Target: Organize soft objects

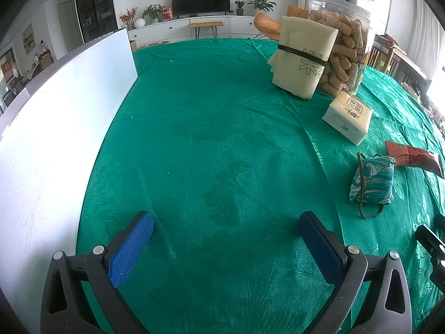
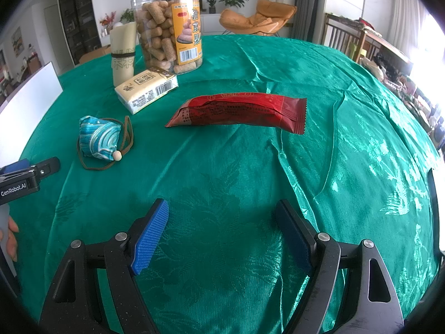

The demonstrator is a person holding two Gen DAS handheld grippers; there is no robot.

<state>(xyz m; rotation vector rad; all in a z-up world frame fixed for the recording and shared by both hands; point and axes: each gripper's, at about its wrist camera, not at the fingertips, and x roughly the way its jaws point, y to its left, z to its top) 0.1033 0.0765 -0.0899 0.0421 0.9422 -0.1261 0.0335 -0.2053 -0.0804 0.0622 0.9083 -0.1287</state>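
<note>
A blue patterned fabric pouch (image 2: 97, 139) with a brown cord lies on the green tablecloth, left of a red snack packet (image 2: 239, 110). A pale tissue pack (image 2: 147, 89) lies behind them, in front of a banded beige cloth bundle (image 2: 122, 55). In the left wrist view the pouch (image 1: 371, 181), packet (image 1: 411, 157), tissue pack (image 1: 347, 117) and bundle (image 1: 303, 58) all sit to the right. My left gripper (image 1: 226, 228) is open and empty over bare cloth. My right gripper (image 2: 222, 214) is open and empty, short of the packet.
A clear jar of biscuit sticks (image 2: 169, 27) stands behind the bundle. A white board (image 1: 61, 117) stands upright along the table's left side. The left gripper's finger (image 2: 30, 171) shows at the right wrist view's left edge. Chairs and furniture lie beyond the table.
</note>
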